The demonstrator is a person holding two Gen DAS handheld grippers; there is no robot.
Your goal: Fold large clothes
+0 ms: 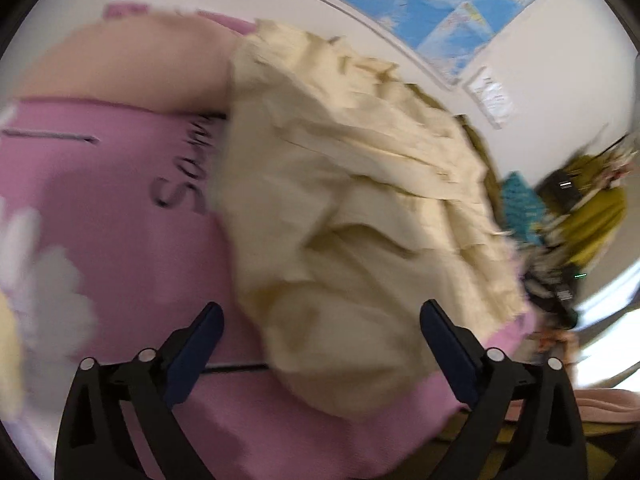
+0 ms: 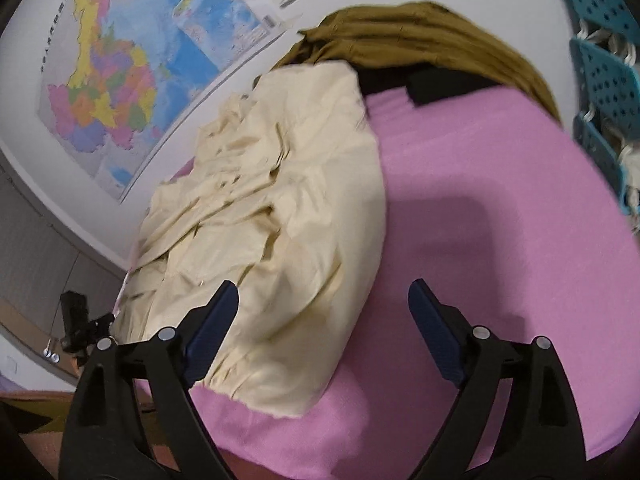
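Cream garment (image 2: 272,200) bunched on pink sheet (image 2: 460,240), not yet folded. Left gripper (image 1: 320,320) and right gripper (image 2: 322,300): fingers apart, nothing held. Next: edge must be grabbed.

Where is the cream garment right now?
The cream garment lies crumpled on the pink sheet, left of centre in the right wrist view, below the wall map and beside the olive cloth.

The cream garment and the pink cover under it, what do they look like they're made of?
The cream garment looks like thin woven cotton, matte: it holds sharp creases and crumpled folds. The pink cover looks like a soft, matte knit or fleece, smooth and nearly uncreased. Blur leaves both uncertain.
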